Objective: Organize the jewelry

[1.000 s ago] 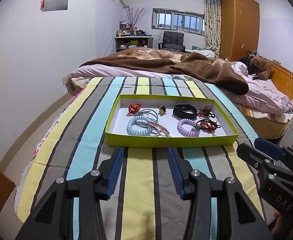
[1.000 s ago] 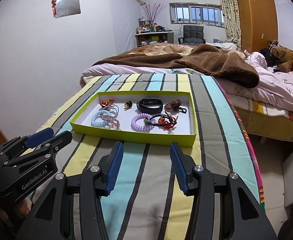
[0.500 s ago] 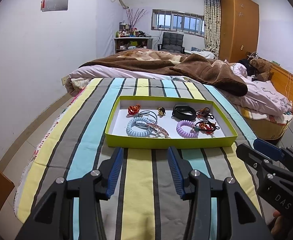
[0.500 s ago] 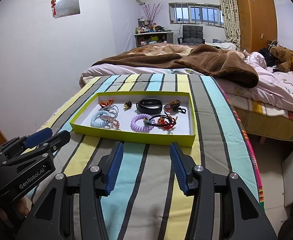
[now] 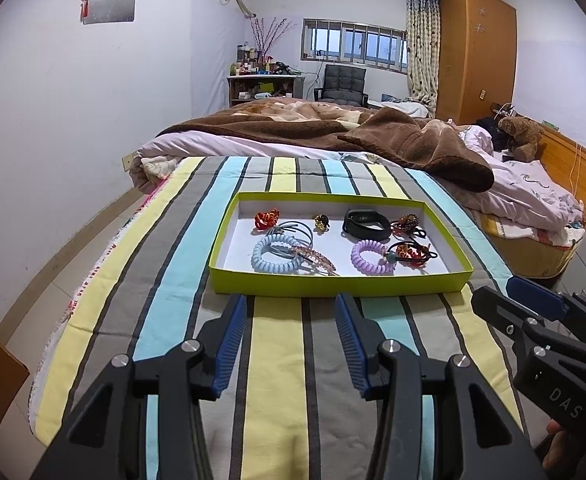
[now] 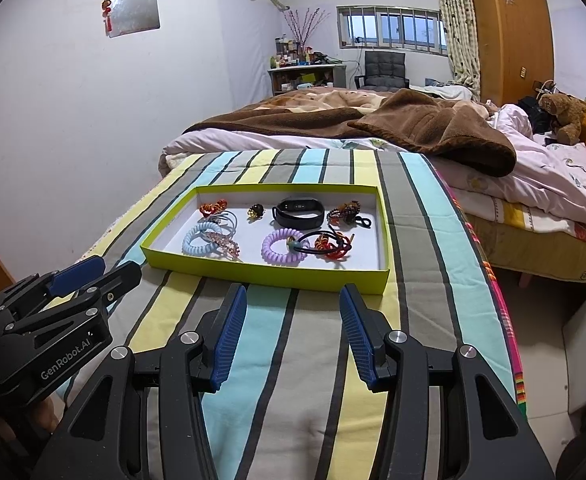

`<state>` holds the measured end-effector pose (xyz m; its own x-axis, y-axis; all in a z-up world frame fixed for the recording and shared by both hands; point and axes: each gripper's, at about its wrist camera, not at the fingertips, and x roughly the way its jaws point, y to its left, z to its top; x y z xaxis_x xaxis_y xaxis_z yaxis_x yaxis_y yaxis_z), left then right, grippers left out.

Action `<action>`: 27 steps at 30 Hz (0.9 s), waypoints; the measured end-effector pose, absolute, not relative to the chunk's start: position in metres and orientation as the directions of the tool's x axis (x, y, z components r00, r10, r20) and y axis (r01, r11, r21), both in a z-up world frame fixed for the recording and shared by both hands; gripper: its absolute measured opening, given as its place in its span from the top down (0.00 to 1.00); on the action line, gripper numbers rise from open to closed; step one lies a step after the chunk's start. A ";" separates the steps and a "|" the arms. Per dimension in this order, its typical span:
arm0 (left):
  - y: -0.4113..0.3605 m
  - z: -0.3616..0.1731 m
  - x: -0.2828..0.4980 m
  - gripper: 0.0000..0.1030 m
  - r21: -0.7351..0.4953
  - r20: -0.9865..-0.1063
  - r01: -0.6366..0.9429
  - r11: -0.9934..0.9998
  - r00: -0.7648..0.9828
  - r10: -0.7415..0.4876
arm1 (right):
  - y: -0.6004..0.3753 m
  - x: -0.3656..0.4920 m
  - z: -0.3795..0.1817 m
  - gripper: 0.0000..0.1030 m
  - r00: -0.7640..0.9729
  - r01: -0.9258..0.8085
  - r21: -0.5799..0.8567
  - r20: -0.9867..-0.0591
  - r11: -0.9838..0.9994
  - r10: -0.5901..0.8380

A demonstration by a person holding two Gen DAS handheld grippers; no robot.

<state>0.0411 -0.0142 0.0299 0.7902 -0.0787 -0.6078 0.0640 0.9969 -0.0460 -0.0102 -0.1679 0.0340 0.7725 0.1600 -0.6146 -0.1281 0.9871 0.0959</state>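
A lime-green shallow tray (image 5: 333, 286) (image 6: 253, 274) sits on the striped bed cover. Inside lie a blue spiral hair tie (image 5: 273, 260) (image 6: 199, 242), a purple spiral hair tie (image 5: 371, 257) (image 6: 281, 246), a black wristband (image 5: 367, 224) (image 6: 299, 213), a red scrunchie (image 5: 266, 218), a sparkly hair clip (image 5: 313, 256), a small dark ornament (image 5: 322, 222) and dark hair ties with red beads (image 5: 411, 252) (image 6: 331, 244). My left gripper (image 5: 291, 306) is open and empty just short of the tray's near wall. My right gripper (image 6: 293, 298) is open and empty too, before the tray's near right corner.
The striped cover (image 5: 277, 360) drops off to the floor on the left (image 5: 53, 264) and right (image 6: 541, 320). Behind the tray lie a brown blanket (image 5: 413, 140) and pink bedding (image 6: 553, 184). A teddy bear (image 6: 565, 114) sits by the wooden headboard.
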 end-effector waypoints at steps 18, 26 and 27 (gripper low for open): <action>-0.012 0.031 0.039 0.53 -0.051 -0.603 0.076 0.996 0.793 -0.092 | -0.167 -0.010 0.033 0.52 0.770 -0.122 0.097 -0.618 0.988 0.156; -0.010 0.031 0.039 0.53 -0.055 -0.602 0.074 0.996 0.793 -0.092 | -0.167 -0.010 0.033 0.52 0.771 -0.123 0.097 -0.618 0.988 0.156; -0.010 0.032 0.039 0.53 -0.055 -0.602 0.073 0.996 0.794 -0.091 | -0.167 -0.010 0.033 0.52 0.771 -0.123 0.097 -0.618 0.988 0.157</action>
<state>0.0387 -0.0104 0.0316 0.7936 -0.0911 -0.6015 0.0729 0.9958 -0.0546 -0.0098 -0.1674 0.0331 0.7706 0.1569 -0.6177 -0.1231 0.9876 0.0974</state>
